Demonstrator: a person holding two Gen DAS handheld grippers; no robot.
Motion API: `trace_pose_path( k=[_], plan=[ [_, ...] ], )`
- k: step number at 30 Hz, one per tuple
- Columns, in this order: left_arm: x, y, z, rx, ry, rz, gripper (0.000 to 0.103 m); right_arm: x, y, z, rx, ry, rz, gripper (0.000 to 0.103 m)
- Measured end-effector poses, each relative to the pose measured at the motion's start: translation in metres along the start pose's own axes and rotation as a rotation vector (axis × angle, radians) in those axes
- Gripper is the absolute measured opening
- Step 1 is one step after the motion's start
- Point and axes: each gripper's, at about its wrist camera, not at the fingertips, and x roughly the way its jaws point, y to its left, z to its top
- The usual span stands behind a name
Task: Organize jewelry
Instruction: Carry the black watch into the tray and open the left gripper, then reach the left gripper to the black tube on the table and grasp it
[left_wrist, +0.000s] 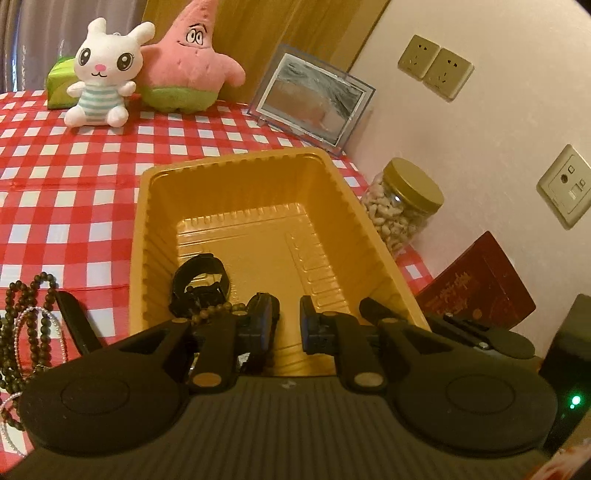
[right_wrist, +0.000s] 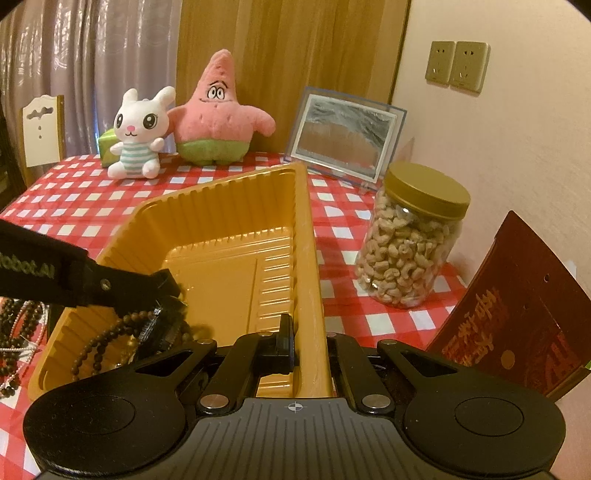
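A yellow plastic tray (left_wrist: 236, 184) sits on the red-checked tablecloth. In it lies a black watch (left_wrist: 201, 275). My left gripper (left_wrist: 290, 314) hangs over the tray's near end with a narrow gap between its blue pads, and only the tray floor shows in that gap. A brown bead bracelet (left_wrist: 216, 310) drapes against the outer side of its left finger and hangs into the tray beside the watch (right_wrist: 107, 339). My right gripper (right_wrist: 310, 343) is shut on the tray's right wall (right_wrist: 308, 258), one finger inside and one outside.
More bead strings and a pearl-like chain (left_wrist: 26, 325) lie on the cloth left of the tray. A jar of nuts (right_wrist: 410, 243), a red box (right_wrist: 517, 317) and a photo frame (right_wrist: 347, 136) stand to the right. Two plush toys (right_wrist: 177, 125) sit at the back.
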Motion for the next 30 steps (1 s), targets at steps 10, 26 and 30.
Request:
trace_pose_path(
  k=[10,26,30],
  plan=[
    [-0.034,0.032,0.000,-0.037,-0.031,0.105,0.023,0.001,0.000,0.001,0.003,0.001,0.001,0.003],
    [-0.064,0.103,-0.045,-0.115,0.011,0.336,0.028,0.001,-0.001,0.001,0.002,0.003,-0.008,0.003],
    [-0.063,0.106,-0.049,-0.117,0.013,0.344,0.028,-0.002,0.000,0.001,0.005,0.003,-0.022,0.003]
  ],
)
